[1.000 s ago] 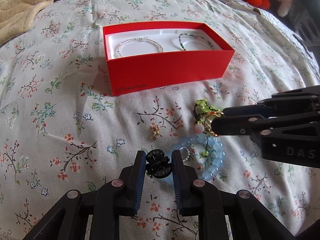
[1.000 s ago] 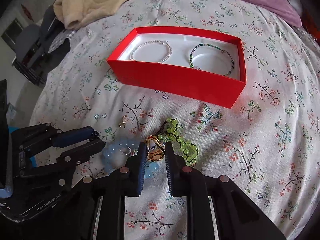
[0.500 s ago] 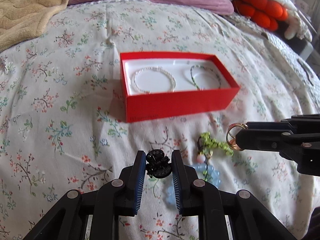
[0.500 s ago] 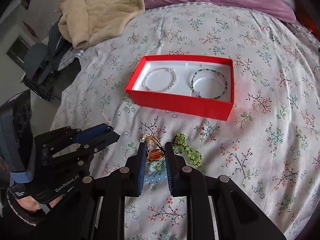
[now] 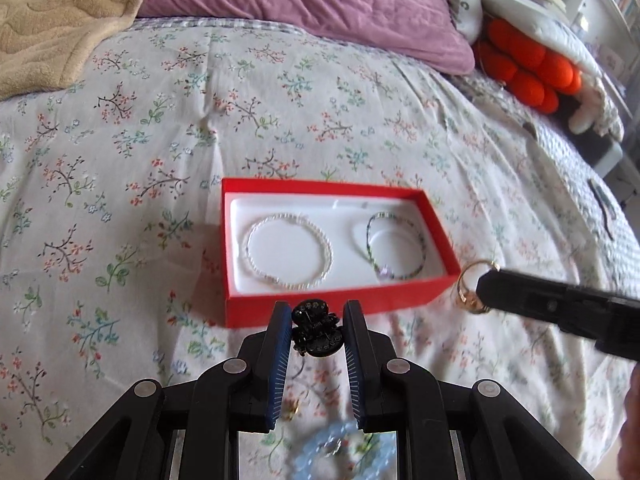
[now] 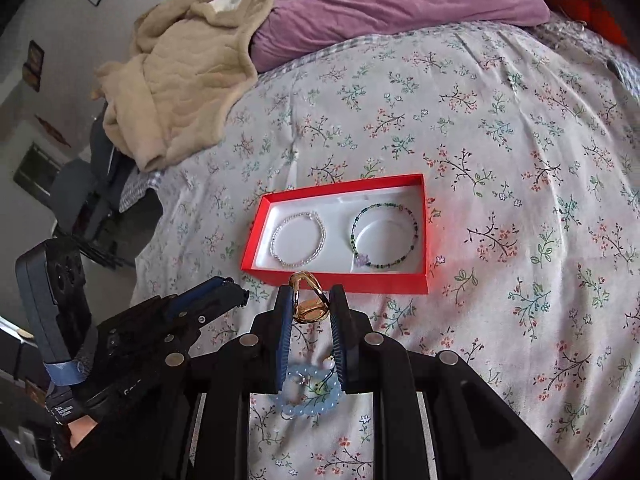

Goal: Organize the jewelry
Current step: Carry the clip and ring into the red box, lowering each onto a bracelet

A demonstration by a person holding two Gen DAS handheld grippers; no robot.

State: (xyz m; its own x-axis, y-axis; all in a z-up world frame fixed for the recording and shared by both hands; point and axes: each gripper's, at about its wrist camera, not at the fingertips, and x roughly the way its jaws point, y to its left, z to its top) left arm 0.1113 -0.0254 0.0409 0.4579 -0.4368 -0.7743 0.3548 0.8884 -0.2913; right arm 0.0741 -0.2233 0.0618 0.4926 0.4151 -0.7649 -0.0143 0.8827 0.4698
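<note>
A red box (image 5: pixel 332 298) (image 6: pixel 340 278) with a white tray lies on the floral bedspread. It holds a white bead bracelet (image 5: pixel 289 256) (image 6: pixel 298 239) on the left and a green bead bracelet (image 5: pixel 396 251) (image 6: pixel 384 236) on the right. My left gripper (image 5: pixel 316 330) is shut on a black hair clip (image 5: pixel 316 334), held above the bed in front of the box. My right gripper (image 6: pixel 310 310) (image 5: pixel 484 286) is shut on a gold ring (image 6: pixel 308 300) (image 5: pixel 474 290), just off the box's front right corner. A light blue bead bracelet (image 6: pixel 310 394) (image 5: pixel 340 454) lies on the bed below both grippers.
A purple pillow (image 5: pixel 320 0) and a beige blanket (image 6: pixel 176 76) lie at the far end of the bed. An orange plush toy (image 5: pixel 524 64) sits at the far right. A small gold piece (image 5: pixel 293 410) lies on the bedspread under my left gripper.
Both grippers have lifted off the bed with the clip and the ring and moved toward the box. The loose bracelets stayed behind on the bedspread.
</note>
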